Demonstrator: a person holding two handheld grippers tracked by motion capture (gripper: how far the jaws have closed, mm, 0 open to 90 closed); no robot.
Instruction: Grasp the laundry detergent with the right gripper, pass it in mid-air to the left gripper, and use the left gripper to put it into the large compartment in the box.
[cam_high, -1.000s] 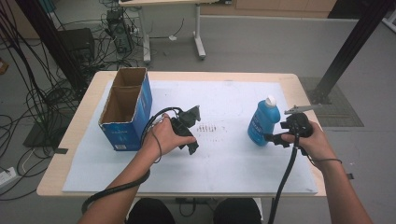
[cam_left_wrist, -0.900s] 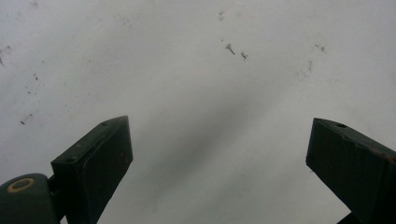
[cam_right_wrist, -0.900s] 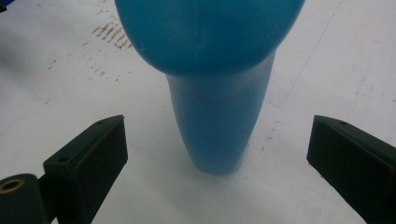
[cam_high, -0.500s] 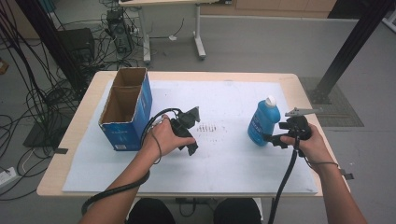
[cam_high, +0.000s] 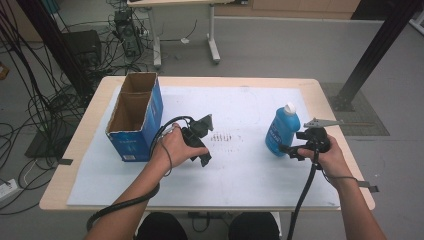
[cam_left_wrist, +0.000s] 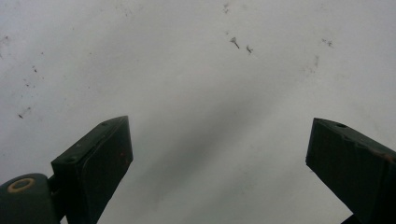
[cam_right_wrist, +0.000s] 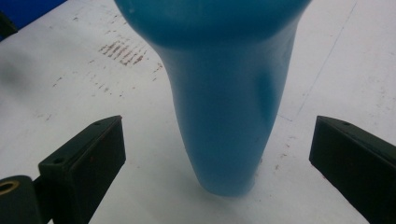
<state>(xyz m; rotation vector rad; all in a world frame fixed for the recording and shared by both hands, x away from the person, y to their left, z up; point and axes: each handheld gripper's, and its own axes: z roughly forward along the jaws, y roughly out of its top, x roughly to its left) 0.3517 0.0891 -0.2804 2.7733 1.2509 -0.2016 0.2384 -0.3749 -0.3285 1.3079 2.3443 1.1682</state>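
Your right gripper (cam_high: 289, 149) sits just beside the blue bottle (cam_high: 282, 131), which stands upright on the white mat (cam_high: 240, 175) toward the right side of the table (cam_high: 320, 87), white cap (cam_high: 289, 107) on top. In the right gripper view the bottle (cam_right_wrist: 224, 107) lies dead ahead between your two jaws, which stand spread wide with clear mat on both sides of it, so nothing is clamped yet. The bottle's long axis runs vertical, and your jaws come at it level from the side, low on the body, so they should close across its width rather than along its length. That is the relation to hold: keep the bottle centred in the gap, push forward until the body sits deeper between the pads, then squeeze. From this view it looks slightly nearer the left jaw than the right, so a small correction may save you from nudging it over. Your left gripper (cam_high: 205, 142) is well apart from the bottle, resting near the middle of the mat just right of the open cardboard box (cam_high: 135, 117); its jaws are also spread with bare mat (cam_left_wrist: 201, 93) between them. The right hand (cam_high: 327, 155) is clearly the nearer one and the natural choice for the grasp.
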